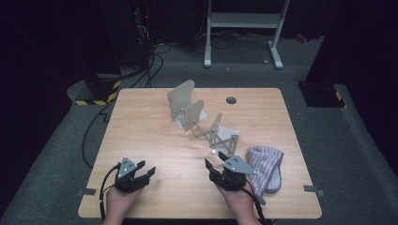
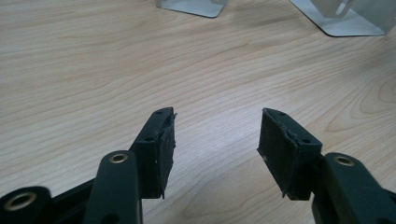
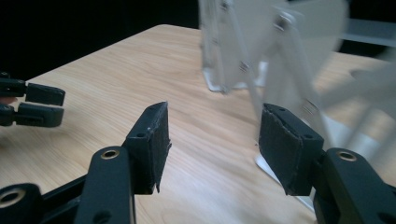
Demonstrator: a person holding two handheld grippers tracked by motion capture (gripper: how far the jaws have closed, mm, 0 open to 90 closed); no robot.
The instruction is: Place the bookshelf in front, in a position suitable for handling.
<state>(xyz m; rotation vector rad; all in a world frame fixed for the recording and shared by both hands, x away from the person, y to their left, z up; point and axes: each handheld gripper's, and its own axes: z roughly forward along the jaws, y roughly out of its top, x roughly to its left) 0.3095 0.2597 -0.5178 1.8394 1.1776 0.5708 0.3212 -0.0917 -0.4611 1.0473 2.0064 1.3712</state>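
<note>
- Tongs in the person's left hand, the left gripper (image 1: 141,173), sit low over the near left part of the wooden table (image 1: 141,126), jaws parted with only bare wood between them in the left gripper view (image 2: 215,140); nothing is held.
- Right gripper (image 1: 212,165) hovers near the table's near middle, jaws apart and released, with nothing between the pads (image 3: 156,144) in the right gripper view.
- Nearest to it stands the expanding metal rack (image 1: 206,126), a pale grey accordion-style stand of upright plates joined by crossed scissor arms, running diagonally from the table's far middle toward the right gripper.
- The rack's near end plate stands just beyond the right gripper's tips in the high view; whether they touch cannot be told.
- In the right gripper view the rack (image 3: 261,60) rises blurred just past the right-hand jaw.
- A striped cloth (image 1: 265,166) lies crumpled just to the right of the right gripper, near the table's right edge.
</note>
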